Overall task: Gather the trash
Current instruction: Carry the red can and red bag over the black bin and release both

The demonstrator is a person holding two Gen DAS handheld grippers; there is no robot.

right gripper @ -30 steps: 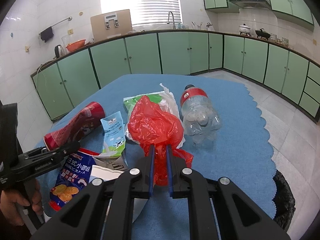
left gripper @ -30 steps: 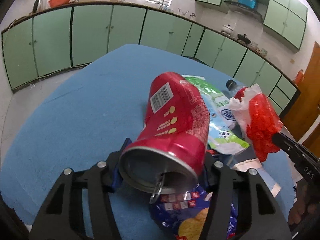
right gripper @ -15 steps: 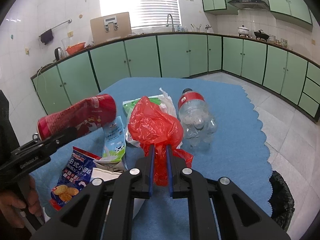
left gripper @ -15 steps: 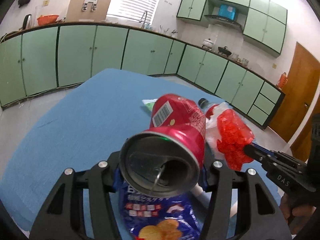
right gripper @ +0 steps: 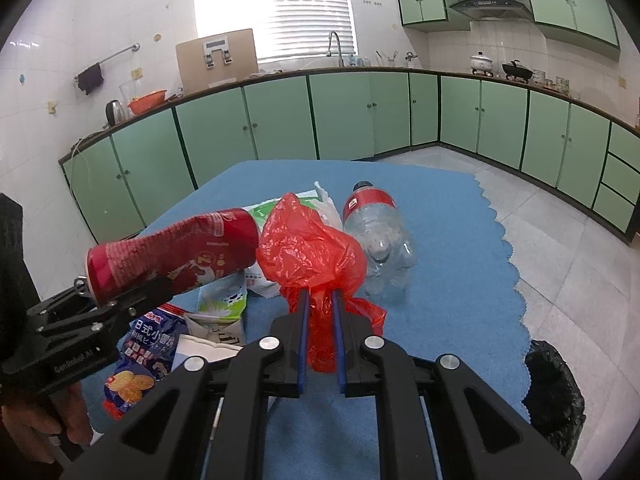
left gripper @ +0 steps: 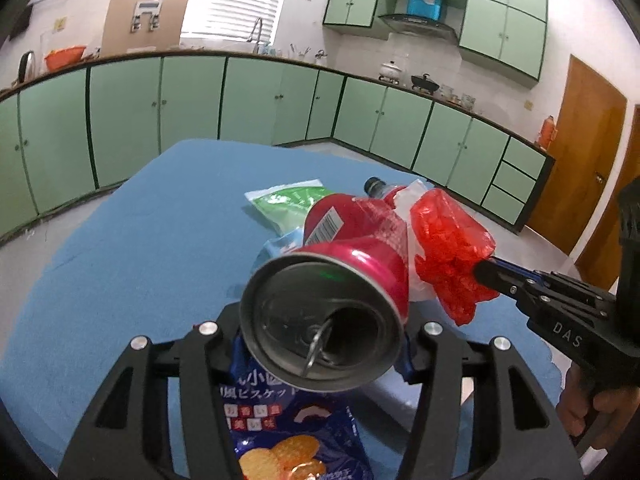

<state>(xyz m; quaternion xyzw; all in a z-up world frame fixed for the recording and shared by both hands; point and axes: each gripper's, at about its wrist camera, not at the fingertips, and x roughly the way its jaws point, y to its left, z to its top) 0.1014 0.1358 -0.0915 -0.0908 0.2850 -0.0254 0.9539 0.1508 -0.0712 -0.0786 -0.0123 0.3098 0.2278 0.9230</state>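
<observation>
2 claws are both loaded: my left claw (left gripper: 320, 328) pinches the can (left gripper: 336, 280) near its open end, lifted off the blue cloth (left gripper: 160, 240), and my right claw (right gripper: 320, 320) is pressed together on the red bag (right gripper: 312, 248). The can's long axis points at the bag, its far end almost touching the plastic, so the bag lies straight ahead of my left claw. Beyond the bag lies the bottle (right gripper: 376, 224); left of the bag, under the can, are a carton (right gripper: 224, 300) and snack packet (right gripper: 148, 344). Judging by this, the can goes into the bag next.
</observation>
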